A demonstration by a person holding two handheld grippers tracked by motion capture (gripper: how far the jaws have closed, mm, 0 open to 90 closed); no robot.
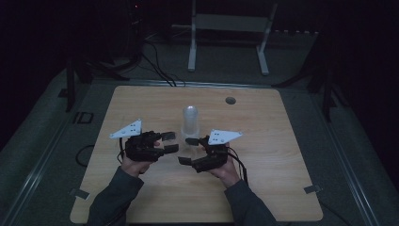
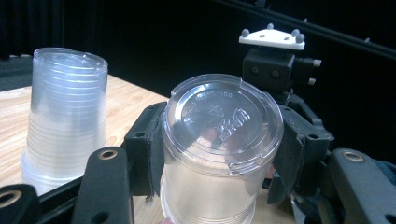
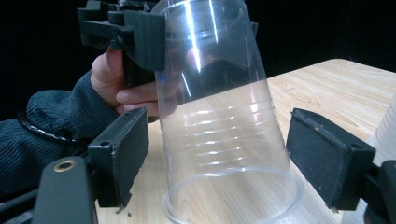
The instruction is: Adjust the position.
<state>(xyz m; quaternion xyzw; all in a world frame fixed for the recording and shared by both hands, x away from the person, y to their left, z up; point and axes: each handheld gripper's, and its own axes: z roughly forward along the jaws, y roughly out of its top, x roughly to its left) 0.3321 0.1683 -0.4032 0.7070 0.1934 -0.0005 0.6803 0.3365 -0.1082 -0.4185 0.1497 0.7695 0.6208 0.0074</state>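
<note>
A dim recording lab, set up for capture work.
A lone wooden worktop stands on grey carpet, ringed by black curtains, with cables trailing on the floor and a white metal stand behind.

Left gripper and right gripper — matte black, blocky bodies, each topped by a grey three-cornered plate with small round studs. Brass-ringed screw holes sit in the flat black jaws. Thin black cable trails just behind the right gripper. Dark grey ribbed knit sleeves — snug cuffs.
</note>
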